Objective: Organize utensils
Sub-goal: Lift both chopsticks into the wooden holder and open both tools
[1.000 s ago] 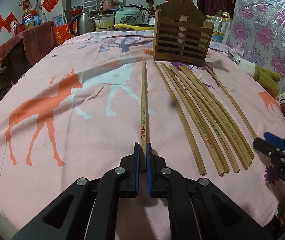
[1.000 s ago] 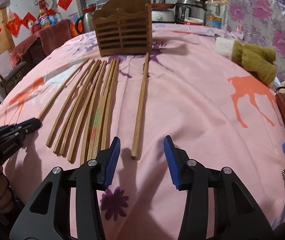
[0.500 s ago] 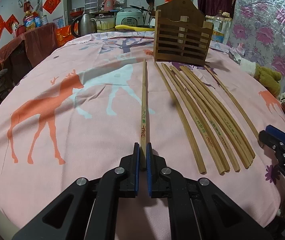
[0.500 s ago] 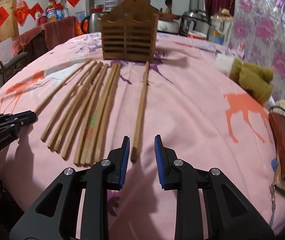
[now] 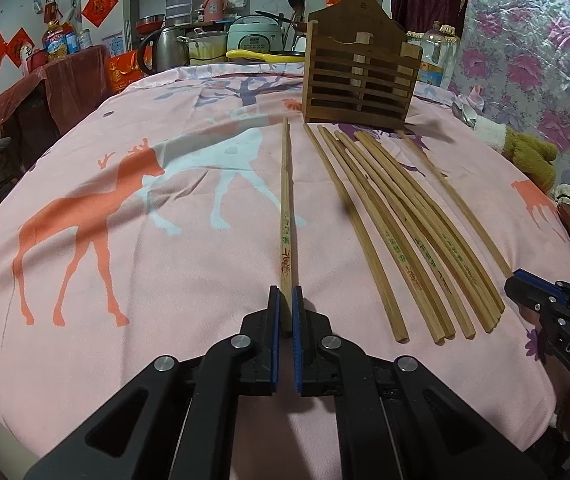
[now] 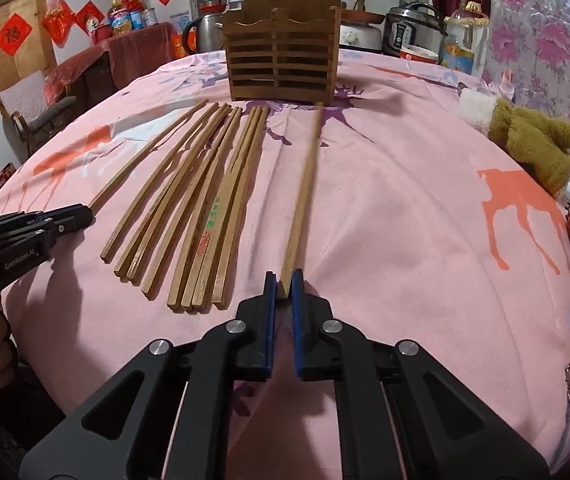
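Left wrist view showed the left gripper clamped on a chopstick pointing lengthwise toward the wooden holder, loose chopsticks lying alongside, while the right gripper pinched another chopstick likewise aimed.

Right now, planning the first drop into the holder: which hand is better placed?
Probably right: the right tool holds a chopstick aimed at the holder; the left tool has a chopstick pointing just past its left side.
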`<state>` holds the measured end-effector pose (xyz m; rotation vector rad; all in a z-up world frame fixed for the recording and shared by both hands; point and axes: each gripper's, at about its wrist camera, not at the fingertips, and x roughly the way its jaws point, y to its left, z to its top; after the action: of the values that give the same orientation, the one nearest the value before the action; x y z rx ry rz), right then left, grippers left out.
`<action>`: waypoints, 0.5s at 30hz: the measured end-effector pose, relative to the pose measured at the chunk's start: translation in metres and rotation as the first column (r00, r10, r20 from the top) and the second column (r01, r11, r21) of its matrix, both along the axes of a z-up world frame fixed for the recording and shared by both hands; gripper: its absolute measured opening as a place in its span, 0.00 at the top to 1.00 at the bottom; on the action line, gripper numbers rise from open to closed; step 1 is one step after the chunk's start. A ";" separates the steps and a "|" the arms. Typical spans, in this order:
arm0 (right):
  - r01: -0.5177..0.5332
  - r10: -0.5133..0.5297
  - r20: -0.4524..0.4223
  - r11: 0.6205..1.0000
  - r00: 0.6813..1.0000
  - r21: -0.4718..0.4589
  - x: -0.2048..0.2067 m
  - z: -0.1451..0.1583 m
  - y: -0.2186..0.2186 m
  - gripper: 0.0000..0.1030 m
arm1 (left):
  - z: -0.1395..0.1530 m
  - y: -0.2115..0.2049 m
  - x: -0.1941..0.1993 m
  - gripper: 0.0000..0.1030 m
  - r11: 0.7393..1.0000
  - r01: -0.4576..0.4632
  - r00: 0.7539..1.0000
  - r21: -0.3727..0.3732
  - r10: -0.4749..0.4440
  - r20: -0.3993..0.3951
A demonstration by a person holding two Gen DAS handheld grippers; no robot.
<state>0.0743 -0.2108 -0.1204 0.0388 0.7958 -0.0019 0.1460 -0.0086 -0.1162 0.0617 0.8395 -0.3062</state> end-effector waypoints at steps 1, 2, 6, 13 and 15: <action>0.016 -0.015 0.016 1.000 1.000 -0.008 -0.002 0.003 -0.001 0.94 | 0.001 0.001 0.000 0.94 1.000 0.001 1.000 -0.007 -0.001 -0.007; 0.032 -0.031 0.036 0.999 0.999 -0.019 -0.004 0.009 -0.003 0.94 | 0.003 0.003 0.000 0.94 1.000 0.003 1.000 -0.019 -0.004 -0.019; 0.057 -0.057 0.113 0.998 0.992 0.004 -0.010 0.039 -0.014 0.94 | 0.022 0.002 -0.003 0.94 1.000 0.007 1.000 0.017 -0.007 0.011; 0.060 -0.068 0.241 0.997 0.968 0.041 0.003 0.097 -0.030 0.94 | 0.090 -0.004 0.004 0.94 0.999 0.045 0.990 -0.009 -0.043 0.134; 0.051 -0.065 0.273 0.997 0.960 0.057 0.009 0.113 -0.034 0.94 | 0.115 -0.009 0.010 0.94 0.998 0.068 0.982 -0.017 -0.064 0.180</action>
<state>0.0830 -0.2452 -0.0072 0.1069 0.5162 -0.0322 0.1556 -0.0176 -0.0012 0.0941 0.6559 -0.3673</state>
